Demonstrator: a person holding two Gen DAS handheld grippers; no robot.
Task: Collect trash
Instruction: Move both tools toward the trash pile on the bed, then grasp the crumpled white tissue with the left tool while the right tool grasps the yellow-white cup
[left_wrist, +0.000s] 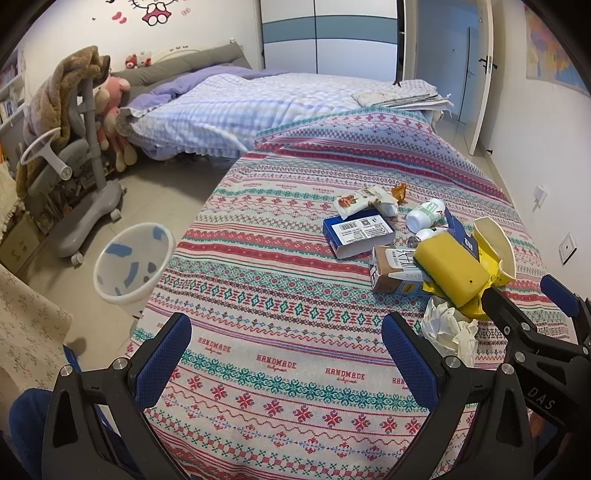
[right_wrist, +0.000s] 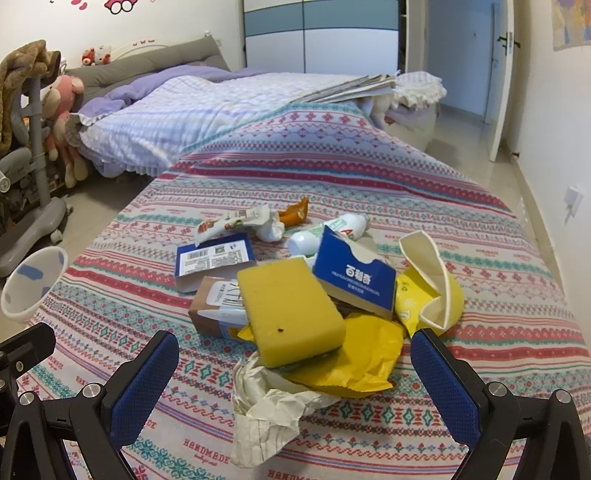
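Both grippers hover empty over the cloth-covered tabletop (right_wrist: 369, 177), jaws spread wide — left gripper (left_wrist: 286, 354) over bare cloth, right gripper (right_wrist: 295, 373) facing the trash heap, with the crumpled white paper (right_wrist: 266, 398) lying between its jaws. Risks, as judged: the yellow sponge (right_wrist: 291, 314) leans on the pile and looks soft, so a pinch could squash it and let it slip; pulling it may tip the torn blue box (right_wrist: 354, 277) or set a white bottle (right_wrist: 332, 229) rolling toward the edge. The white bin (left_wrist: 135, 258) stands on the floor off the left side, well apart from the heap — a long carry, and loose paper could drop short. Count: one sponge, two blue boxes, one brown carton (right_wrist: 218, 306), at least two white bottles, one yellow wrapper (right_wrist: 354, 354), one cream cup piece (right_wrist: 428, 280), one snack packet (right_wrist: 236, 219), one orange scrap (right_wrist: 295, 212), one bin
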